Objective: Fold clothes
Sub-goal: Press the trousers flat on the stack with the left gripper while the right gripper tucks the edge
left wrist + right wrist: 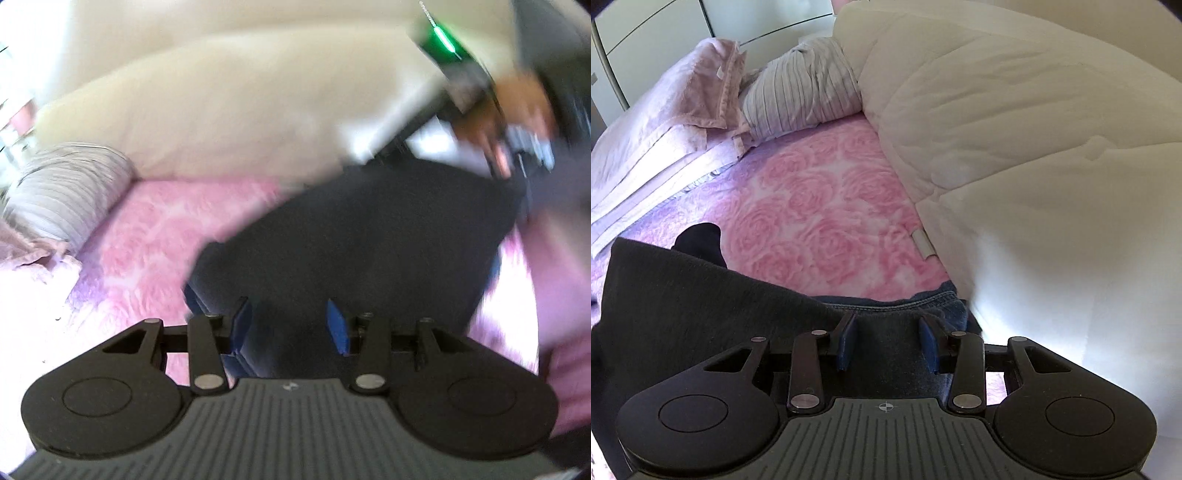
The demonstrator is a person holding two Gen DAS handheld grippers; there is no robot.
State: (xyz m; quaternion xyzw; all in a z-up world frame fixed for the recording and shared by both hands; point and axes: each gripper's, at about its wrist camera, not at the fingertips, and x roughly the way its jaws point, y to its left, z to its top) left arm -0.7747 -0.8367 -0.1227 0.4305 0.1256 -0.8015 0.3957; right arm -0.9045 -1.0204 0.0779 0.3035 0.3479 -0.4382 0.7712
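A dark charcoal garment (351, 240) lies on the pink rose-patterned bedspread (155, 236). My left gripper (290, 325) is open just above the garment's near edge, with the cloth showing between its blue pads. The view is blurred. The other gripper (461, 74), held by a hand, shows at the top right of the left wrist view. In the right wrist view the same dark garment (701, 295) lies on the bedspread (820, 206), with a blue denim edge (923, 299) beneath it. My right gripper (888, 343) is open over the garment's edge.
A large cream duvet (1015, 129) is bunched along the right side of the bed. A striped pillow (805, 88) and a pink folded blanket (683, 96) lie at the far end. White cabinet doors (665, 29) stand behind.
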